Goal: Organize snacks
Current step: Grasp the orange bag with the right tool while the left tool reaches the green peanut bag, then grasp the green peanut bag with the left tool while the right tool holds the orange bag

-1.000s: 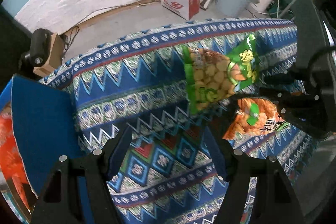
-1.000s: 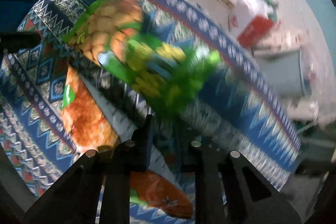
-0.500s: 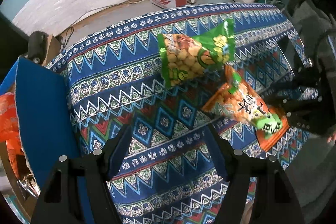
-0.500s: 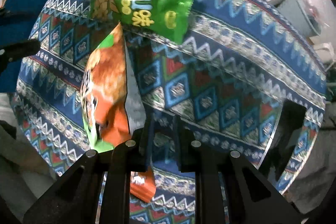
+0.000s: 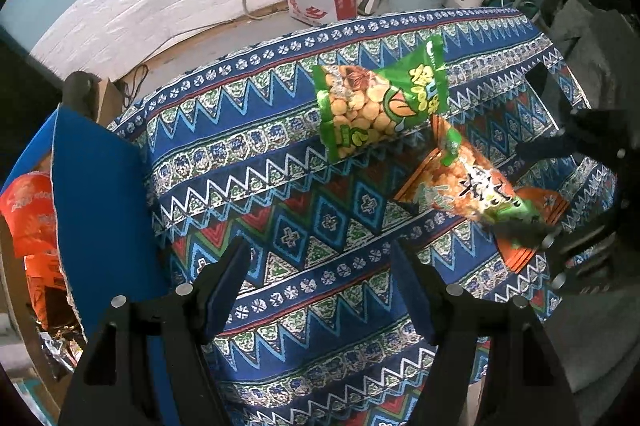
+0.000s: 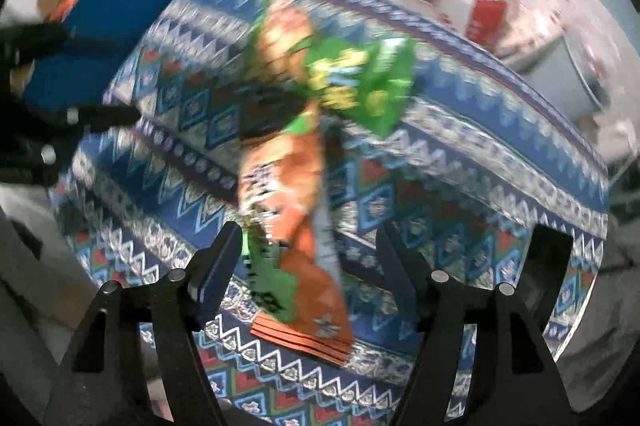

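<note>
- Snacks: orange bag (image 6: 288, 194) lies on the patterned worktop (image 5: 280, 218) just under the right gripper (image 6: 308, 258), long axis toward twelve o'clock, green bag (image 5: 380, 110) touching its far end.
- Right gripper's jaws, just opened, straddle the orange bag without pressing it.
- Left gripper (image 5: 320, 282) is spread and empty, both bags off at one to two o'clock; the right one is nearer.

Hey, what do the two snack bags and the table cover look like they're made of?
Green snack bag: likely glossy plastic film; it shines, with a crimped end seal. Orange snack bag: probably the same printed film, creased and shiny. Table cover: looks like matte woven cloth, patterned in bands and draping over the table's edge.
</note>
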A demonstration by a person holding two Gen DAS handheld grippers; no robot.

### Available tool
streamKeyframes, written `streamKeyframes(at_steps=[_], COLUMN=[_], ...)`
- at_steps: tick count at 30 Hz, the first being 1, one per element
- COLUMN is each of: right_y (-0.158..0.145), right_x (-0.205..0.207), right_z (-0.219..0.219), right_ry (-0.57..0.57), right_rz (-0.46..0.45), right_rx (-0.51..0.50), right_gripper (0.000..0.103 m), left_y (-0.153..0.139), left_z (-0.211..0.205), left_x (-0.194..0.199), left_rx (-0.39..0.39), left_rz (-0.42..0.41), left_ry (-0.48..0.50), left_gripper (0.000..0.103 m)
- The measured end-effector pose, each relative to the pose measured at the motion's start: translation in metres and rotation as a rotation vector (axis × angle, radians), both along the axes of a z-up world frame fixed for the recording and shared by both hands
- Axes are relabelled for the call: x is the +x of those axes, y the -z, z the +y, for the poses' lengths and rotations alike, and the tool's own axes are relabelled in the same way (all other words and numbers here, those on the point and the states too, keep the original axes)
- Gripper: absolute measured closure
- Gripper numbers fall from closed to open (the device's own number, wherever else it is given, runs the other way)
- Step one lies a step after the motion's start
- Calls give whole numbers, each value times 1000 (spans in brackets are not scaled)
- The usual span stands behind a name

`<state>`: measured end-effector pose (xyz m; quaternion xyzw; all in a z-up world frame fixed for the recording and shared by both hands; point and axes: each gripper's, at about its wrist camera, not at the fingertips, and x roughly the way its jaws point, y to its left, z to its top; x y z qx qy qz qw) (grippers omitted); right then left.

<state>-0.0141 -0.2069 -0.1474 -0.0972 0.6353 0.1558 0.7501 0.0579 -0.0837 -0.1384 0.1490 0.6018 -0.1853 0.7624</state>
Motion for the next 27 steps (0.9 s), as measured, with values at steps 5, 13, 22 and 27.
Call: streamKeyframes(at_steps=[5,13,22,27], right_y=[25,49,34,36], right_x=[4,8,16,40], right_z=[19,25,-36,-62], right_ry=[-51,-50,131,221], right_rz=[24,38,-14,-39], right_rx=[-48,-65,-28,9], right_gripper=[35,56,66,69], left_y=[5,5,2,3], left_z=[3,-4,-35,-50], left_x=[0,10,29,36], left_rx=[0,-5,-1,2], left_rz=[3,-12,-45,-45], left_ry=[8,26,62,83], left_gripper=[30,27,24,24])
